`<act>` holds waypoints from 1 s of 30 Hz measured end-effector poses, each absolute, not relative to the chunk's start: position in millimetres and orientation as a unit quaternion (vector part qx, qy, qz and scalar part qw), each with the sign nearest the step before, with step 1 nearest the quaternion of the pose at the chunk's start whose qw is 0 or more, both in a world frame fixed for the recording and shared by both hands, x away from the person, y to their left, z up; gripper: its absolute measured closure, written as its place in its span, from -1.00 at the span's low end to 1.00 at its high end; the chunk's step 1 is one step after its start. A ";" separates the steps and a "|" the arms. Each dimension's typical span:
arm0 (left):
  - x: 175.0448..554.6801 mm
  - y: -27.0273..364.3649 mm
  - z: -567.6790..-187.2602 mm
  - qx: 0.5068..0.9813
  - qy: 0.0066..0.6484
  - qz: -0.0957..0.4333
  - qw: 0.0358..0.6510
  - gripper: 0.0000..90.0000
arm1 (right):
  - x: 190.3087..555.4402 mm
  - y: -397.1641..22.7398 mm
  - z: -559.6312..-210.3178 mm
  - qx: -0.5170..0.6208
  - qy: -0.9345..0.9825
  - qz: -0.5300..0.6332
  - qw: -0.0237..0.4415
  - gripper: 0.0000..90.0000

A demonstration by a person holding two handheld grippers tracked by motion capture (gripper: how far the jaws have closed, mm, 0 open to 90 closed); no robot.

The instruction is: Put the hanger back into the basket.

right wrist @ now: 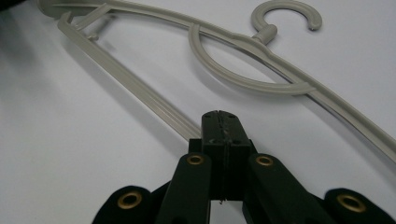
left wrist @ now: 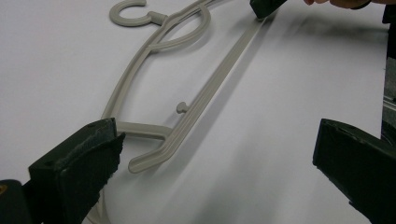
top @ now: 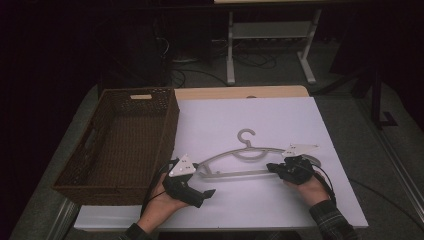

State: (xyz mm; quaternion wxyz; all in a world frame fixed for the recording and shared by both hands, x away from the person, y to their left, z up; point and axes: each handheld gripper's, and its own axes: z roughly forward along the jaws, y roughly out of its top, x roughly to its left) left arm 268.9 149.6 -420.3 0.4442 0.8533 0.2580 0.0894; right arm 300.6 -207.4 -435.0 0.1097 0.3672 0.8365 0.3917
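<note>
Hanger point(top: 235, 159) of grey plastic lies flat on the white bench point(top: 280, 120), hook pointing away from me, just right of the brown wicker basket point(top: 120, 145). My right gripper point(top: 272, 168) is clenched tight, and in the right gripper view its tip point(right wrist: 222, 122) sits over the hanger's lower bar near the right end; whether the bar is truly pinched I cannot tell. My left gripper point(top: 202, 187) is released, jaws spread wide by the hanger's left end, nothing between them. To do this well, I judge I should slide the left jaws around the left end of the bar, squeeze squarely, then lift both ends level so it does not twist. Beyond the hanger, the room is dark, with a white-legged table point(top: 270, 35) and cables on the floor.
</note>
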 end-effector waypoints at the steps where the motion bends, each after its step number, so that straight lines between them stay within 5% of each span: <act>1: 269.0 149.6 -420.2 0.853 0.258 0.090 0.445 -1.00 | 301.3 -206.6 -435.8 0.366 0.838 0.390 0.108 0.99; 30: 278.3 139.6 -415.6 0.853 0.262 0.099 0.441 -0.99 | 303.4 -202.6 -446.3 0.373 0.853 0.355 0.090 1.00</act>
